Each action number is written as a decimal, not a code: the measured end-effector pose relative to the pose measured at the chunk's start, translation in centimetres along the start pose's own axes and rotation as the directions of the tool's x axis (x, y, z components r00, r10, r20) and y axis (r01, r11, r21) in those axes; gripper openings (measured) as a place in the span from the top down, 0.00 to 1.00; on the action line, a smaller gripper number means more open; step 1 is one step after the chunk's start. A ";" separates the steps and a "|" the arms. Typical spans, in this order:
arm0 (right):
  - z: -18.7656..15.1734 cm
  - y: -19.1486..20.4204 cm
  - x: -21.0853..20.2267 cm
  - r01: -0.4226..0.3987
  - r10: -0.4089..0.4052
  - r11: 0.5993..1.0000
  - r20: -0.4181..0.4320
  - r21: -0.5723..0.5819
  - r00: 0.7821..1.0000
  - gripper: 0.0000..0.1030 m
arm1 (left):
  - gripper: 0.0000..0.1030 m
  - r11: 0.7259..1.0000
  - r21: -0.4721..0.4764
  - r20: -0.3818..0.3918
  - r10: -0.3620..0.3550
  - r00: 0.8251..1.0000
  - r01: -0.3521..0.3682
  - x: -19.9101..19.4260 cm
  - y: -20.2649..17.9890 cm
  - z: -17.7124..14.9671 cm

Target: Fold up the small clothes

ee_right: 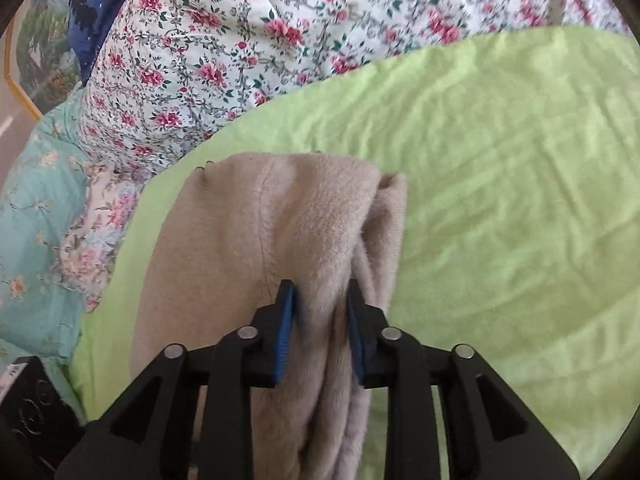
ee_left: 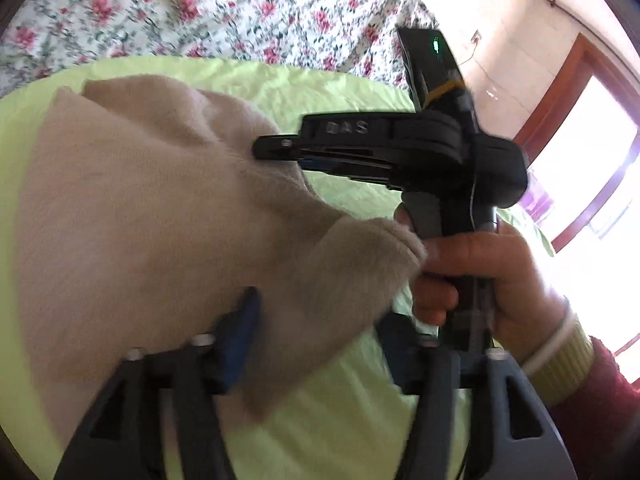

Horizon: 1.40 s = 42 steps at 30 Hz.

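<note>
A beige fleece garment (ee_left: 132,220) is lifted over a light green sheet (ee_left: 340,420). My left gripper (ee_left: 316,320) is shut on a bunched part of the garment; one blue pad (ee_left: 240,340) shows, the other finger is hidden by cloth. The right gripper's body (ee_left: 400,152), held by a hand (ee_left: 480,272), bites the same garment from the right. In the right wrist view, my right gripper (ee_right: 320,304) is shut on a fold of the garment (ee_right: 280,220), which hangs between the blue pads (ee_right: 286,328) above the green sheet (ee_right: 500,200).
A floral quilt (ee_right: 240,40) lies beyond the green sheet, also in the left wrist view (ee_left: 200,8). A teal floral blanket (ee_right: 36,200) and a dark blue pillow (ee_right: 96,12) are at left. A wall and a bright doorway (ee_left: 580,160) are at right.
</note>
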State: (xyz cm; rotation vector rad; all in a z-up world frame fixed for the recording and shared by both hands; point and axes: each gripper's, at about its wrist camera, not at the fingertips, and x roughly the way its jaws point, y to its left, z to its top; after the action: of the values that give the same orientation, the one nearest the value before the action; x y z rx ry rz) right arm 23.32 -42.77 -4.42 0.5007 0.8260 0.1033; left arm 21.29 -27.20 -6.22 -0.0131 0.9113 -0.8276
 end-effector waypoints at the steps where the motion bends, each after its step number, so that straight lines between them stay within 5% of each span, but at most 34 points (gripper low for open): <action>1: -0.3 0.0 -0.6 0.003 -0.003 1.000 0.006 0.004 1.000 0.53 | 0.36 1.000 0.001 0.015 -0.006 1.000 0.006 -1.3 0.1 -0.5; 3: -0.9 -0.3 -1.8 -0.004 0.004 1.000 0.022 0.020 1.000 0.29 | 0.26 1.000 -0.003 0.037 -0.001 0.999 0.001 -3.6 0.5 -1.1; 4: -1.3 -0.4 -2.2 -0.010 0.010 1.000 0.029 0.023 1.000 0.28 | 0.19 1.000 -0.011 0.057 0.019 0.998 -0.018 -5.0 1.1 -1.4; 11: -2.9 -1.0 -1.8 -0.047 0.049 0.998 -0.045 0.047 0.998 0.28 | 0.15 0.984 -0.148 0.061 0.104 0.993 -0.095 -7.5 8.2 -0.5; 21: -1.5 -1.8 2.2 -0.117 0.127 0.988 -0.099 0.100 0.987 0.33 | 0.14 0.934 -0.357 -0.002 -0.023 1.000 0.021 -1.9 17.2 2.0; 24: -1.3 -2.2 3.6 -0.148 0.165 0.980 -0.124 0.137 0.978 0.58 | 0.23 0.934 -0.353 0.013 -0.053 0.999 0.054 -0.3 18.1 2.5; 25: -1.4 -2.3 4.0 -0.165 0.186 0.974 -0.132 0.156 0.974 0.60 | 0.40 0.937 -0.344 0.018 -0.059 0.998 0.062 -0.2 18.1 2.6; 29: -1.5 -1.1 3.4 -0.158 0.174 0.977 -0.109 0.142 0.979 0.70 | 0.61 0.943 -0.324 0.055 -0.063 0.997 0.077 -1.4 17.4 3.1; 35: -2.9 4.3 1.2 -0.255 0.261 0.963 -0.068 0.089 0.963 0.71 | 0.63 0.964 -0.266 0.091 0.008 0.996 0.017 -8.9 16.0 0.8; 42: -6.4 12.9 3.4 -0.400 0.397 0.917 -0.130 0.005 0.909 0.72 | 0.63 0.953 -0.297 0.112 0.101 0.989 -0.064 -18.8 18.6 -5.0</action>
State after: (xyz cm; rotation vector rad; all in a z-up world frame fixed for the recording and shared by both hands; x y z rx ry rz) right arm 22.31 -28.01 -4.37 0.6432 0.8382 0.5271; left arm 23.20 -0.53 -2.70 -0.2808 0.9019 -0.6012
